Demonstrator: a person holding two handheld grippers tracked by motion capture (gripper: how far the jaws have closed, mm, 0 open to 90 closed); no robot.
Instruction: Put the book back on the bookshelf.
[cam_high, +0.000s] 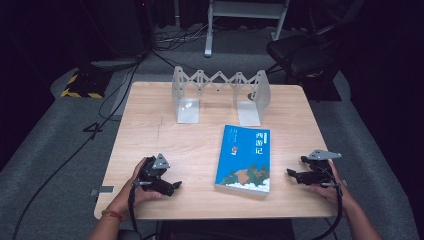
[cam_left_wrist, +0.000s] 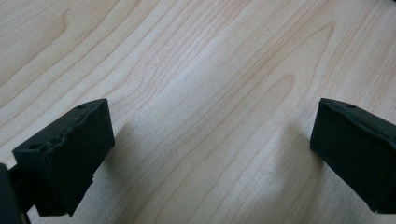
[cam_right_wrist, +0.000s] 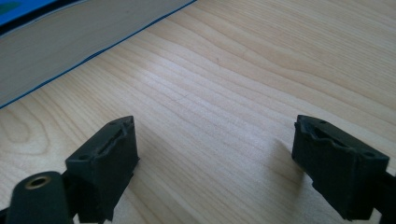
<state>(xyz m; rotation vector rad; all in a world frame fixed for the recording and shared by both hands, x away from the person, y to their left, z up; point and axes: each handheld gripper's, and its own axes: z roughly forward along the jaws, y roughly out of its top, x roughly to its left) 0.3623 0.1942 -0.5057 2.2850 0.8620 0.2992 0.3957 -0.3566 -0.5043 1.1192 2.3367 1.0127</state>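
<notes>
While both hands rest on the near part of the wooden table (cam_high: 150, 125), no object is held by either tool. At the near left, the left gripper (cam_high: 176, 186) is kept low over the wood by the left hand (cam_high: 134, 187). In the left gripper view its jaws are seen wide apart, and between them only bare table surface (cam_left_wrist: 201, 93) is found. At the near right, the right gripper (cam_high: 291, 173) is held by the right hand (cam_high: 327, 185) and is pointed toward the middle of the table. Its jaws are also spread open, with nothing between them. The blue book (cam_high: 245, 158) is placed flat between the two grippers, closer to the right one but not touched by it. In the right gripper view the page edge of the book (cam_right_wrist: 70, 42) is seen just beyond the jaws. Farther back, a grey extendable book stand (cam_high: 220, 92) is set upright near the far edge of the table, well apart from the book. Behind the table, a dark chair (cam_high: 305, 55) and cables (cam_high: 125, 90) are seen on the floor
</notes>
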